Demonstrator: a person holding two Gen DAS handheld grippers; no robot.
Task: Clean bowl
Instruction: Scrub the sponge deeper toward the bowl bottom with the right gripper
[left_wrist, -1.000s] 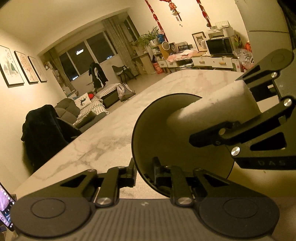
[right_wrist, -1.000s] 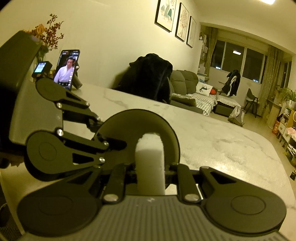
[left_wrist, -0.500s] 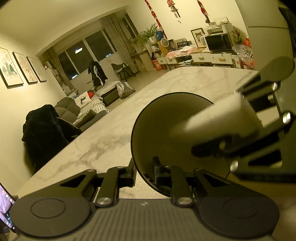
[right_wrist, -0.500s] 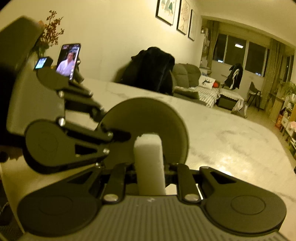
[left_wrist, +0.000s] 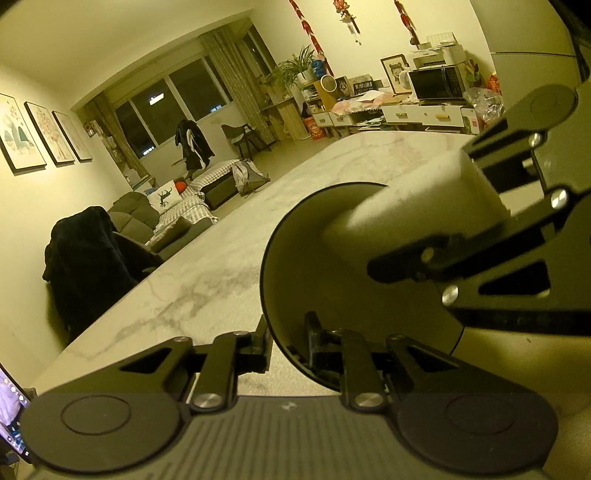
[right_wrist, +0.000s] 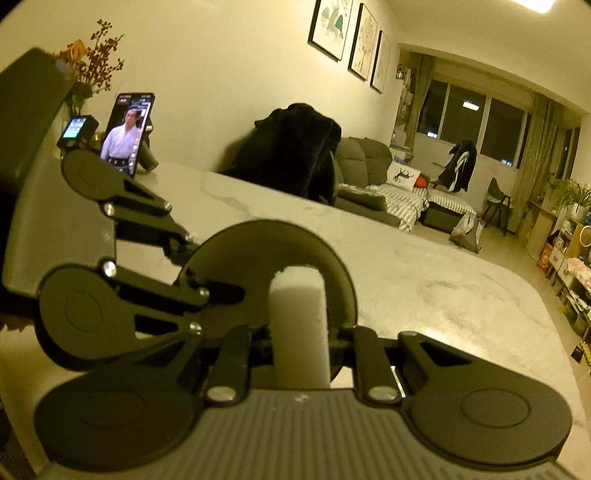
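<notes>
Item 1, bowl (left_wrist: 314, 280): dark, shallow, being held tipped on edge above the marble desk (left_wrist: 207, 291), its open side facing the right-hand tool; whether its lower edge is touching the desk cannot be told

Item 2, left gripper (left_wrist: 286, 343): fingers (left_wrist: 258, 347) closing on the bowl's rim, 1 outside the wall and 1 inside, gripping it at a single spot low on the rim

Item 3, right gripper (right_wrist: 299, 339): fingers clamping a white sponge block (right_wrist: 299, 325), whose free end is reaching into the bowl's hollow; in the left wrist view the same sponge (left_wrist: 417, 199) is pressing toward the inner wall

Item 4, surroundings: phone (right_wrist: 127, 133) propped at the far end of the desk, playing a video; flowers (right_wrist: 88, 66) behind it; both well apart from the work

Risks, as judged:
- The bowl is hanging from 1 narrow pinch; sponge pressure against the inner wall is likely levering it about that point, so it may be pivoting or slipping out and dropping onto the hard desk
- The sponge is soft and protruding far from its fingers; hard scrubbing may be bending it or working it loose
- The 2 tools are crowding each other at the rim, so a wide stroke may be knocking the right linkage against the left fingers and jarring the grip
</notes>
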